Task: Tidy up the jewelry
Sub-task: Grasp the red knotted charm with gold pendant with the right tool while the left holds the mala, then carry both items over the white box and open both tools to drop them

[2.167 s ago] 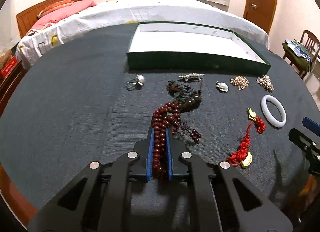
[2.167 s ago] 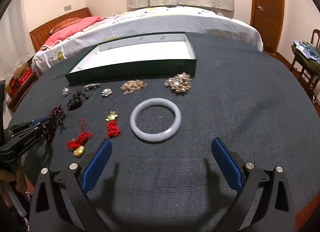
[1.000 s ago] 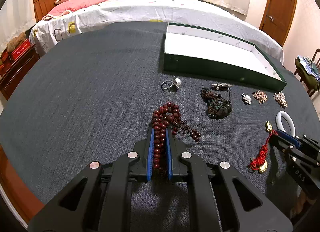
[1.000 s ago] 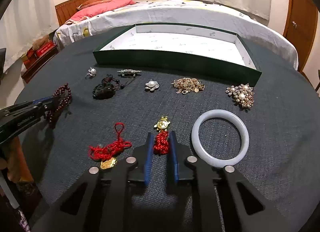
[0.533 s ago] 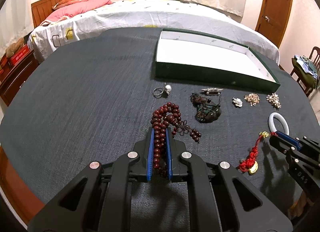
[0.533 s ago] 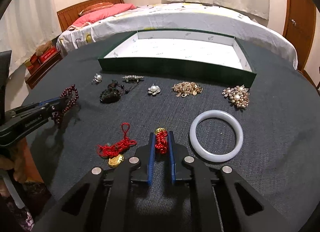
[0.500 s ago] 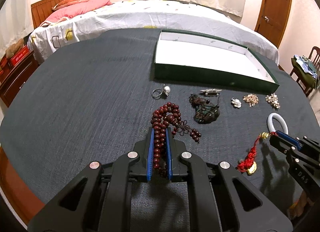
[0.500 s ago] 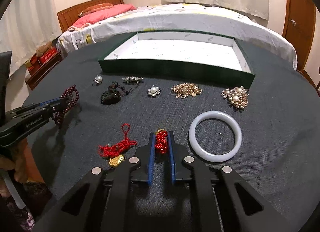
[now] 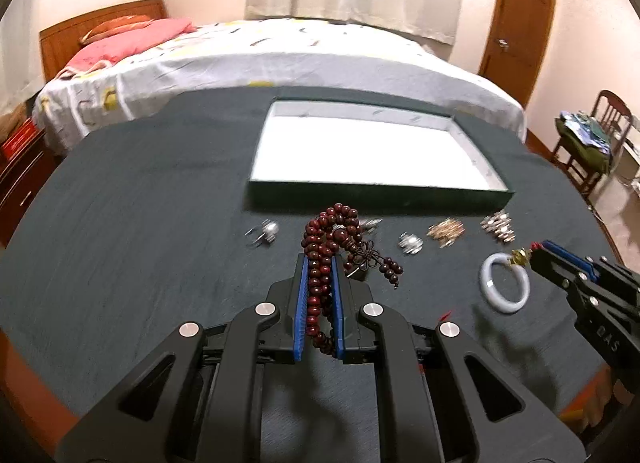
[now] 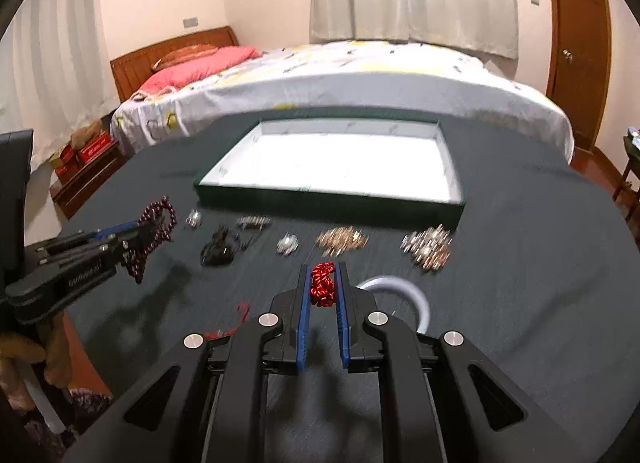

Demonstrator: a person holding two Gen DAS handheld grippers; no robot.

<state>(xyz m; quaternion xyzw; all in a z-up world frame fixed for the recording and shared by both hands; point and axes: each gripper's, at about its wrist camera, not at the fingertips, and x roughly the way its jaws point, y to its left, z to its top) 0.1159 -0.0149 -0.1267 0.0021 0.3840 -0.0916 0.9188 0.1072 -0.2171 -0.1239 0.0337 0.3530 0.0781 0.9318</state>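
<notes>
Dark red wooden prayer beads (image 9: pixel 320 263) sit clamped between the blue pads of your left gripper (image 9: pixel 320 263), their loop and knotted tassel hanging forward above the dark grey cloth-covered table (image 9: pixel 140 223). Your right gripper (image 10: pixel 323 279) is closed on a red knotted cord charm (image 10: pixel 322 284), its gold end showing at the tips in the left view. Beyond both lies the shallow green box with a white lining (image 10: pixel 332 163), holding nothing. In a row before its near wall lie a silver ring (image 9: pixel 264 232), a black pendant (image 10: pixel 218 251), a small silver brooch (image 10: pixel 288 244), a gold chain cluster (image 10: pixel 342 240) and a pearl brooch (image 10: pixel 428 247). A pale jade bangle (image 9: pixel 505 282) lies near your right gripper.
</notes>
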